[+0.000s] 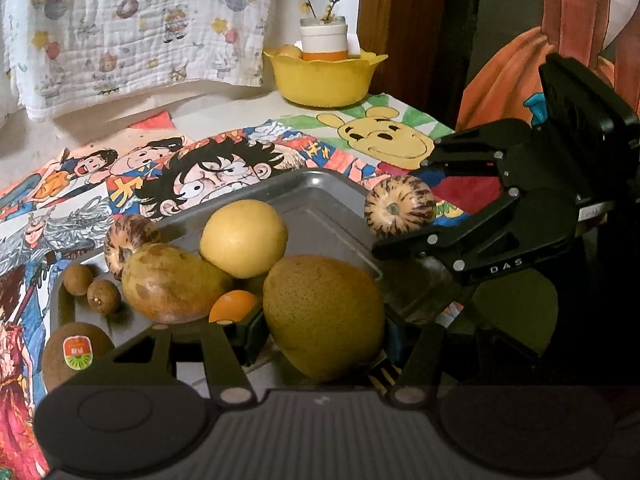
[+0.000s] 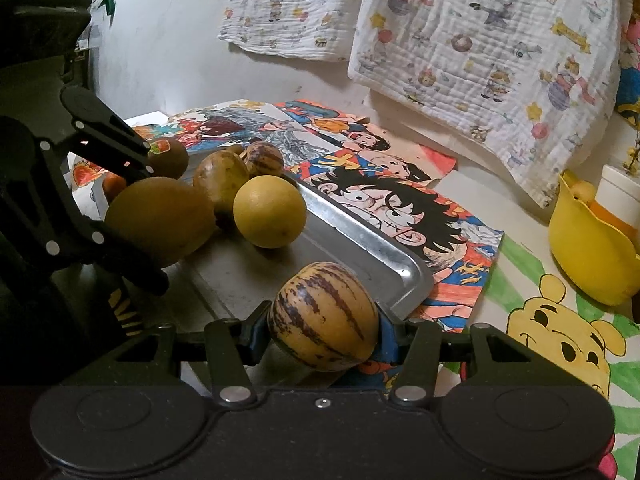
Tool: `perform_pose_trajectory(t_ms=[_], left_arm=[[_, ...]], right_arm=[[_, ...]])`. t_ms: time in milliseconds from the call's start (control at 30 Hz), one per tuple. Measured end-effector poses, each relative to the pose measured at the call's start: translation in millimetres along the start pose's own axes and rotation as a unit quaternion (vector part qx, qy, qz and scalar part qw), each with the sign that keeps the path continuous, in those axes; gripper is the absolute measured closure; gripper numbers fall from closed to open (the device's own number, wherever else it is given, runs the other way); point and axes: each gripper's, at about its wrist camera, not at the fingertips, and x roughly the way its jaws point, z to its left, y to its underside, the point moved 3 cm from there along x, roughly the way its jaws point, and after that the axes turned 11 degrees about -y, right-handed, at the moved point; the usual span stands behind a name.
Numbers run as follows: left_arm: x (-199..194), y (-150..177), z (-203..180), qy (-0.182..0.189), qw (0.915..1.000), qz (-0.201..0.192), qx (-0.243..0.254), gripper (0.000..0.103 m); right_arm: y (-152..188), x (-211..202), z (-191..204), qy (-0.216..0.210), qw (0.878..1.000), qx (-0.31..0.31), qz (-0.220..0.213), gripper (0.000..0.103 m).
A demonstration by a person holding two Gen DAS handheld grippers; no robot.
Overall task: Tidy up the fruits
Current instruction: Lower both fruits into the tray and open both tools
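Brown-skinned and round, the big pear (image 1: 324, 316) is sitting clamped across its widest part in the left tongs (image 1: 320, 336) over the near end of the metal tray (image 1: 320, 200), while the right tongs (image 2: 322, 330) are gripping the striped melon (image 2: 324, 316) at its middle above the tray's corner. Both are looking firm, smooth and probably fairly heavy, so a hold across the belly is suiting them, without squeezing hard enough to bruise.

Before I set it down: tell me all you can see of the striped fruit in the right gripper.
The striped fruit is a rounded oval, pale yellow-tan with broken purple-brown streaks running lengthwise; the skin looks smooth and unbroken. From the left wrist view its stem end shows as a small dimple with streaks radiating out. The right gripper is shut on it, one pad on each side. It sits by the near corner of the metal tray; whether it touches the tray I cannot tell.
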Motion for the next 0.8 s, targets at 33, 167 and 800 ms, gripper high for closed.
perform_pose_trajectory(t_ms=[33, 167, 800], left_arm=[[1, 1, -1, 0.0, 1.0, 0.004, 0.0, 0.041], [2, 3, 3, 0.006, 0.9997, 0.015, -0.018, 0.041], [-2, 9, 12, -0.005, 0.9986, 0.019, -0.05, 0.041]], right_arm=[[0, 0, 1, -0.001, 1.0, -0.001, 0.0, 0.048], [2, 0, 5, -0.005, 1.0, -0.007, 0.002, 0.048], [5, 1, 12, -0.006, 1.0, -0.006, -0.007, 0.047]])
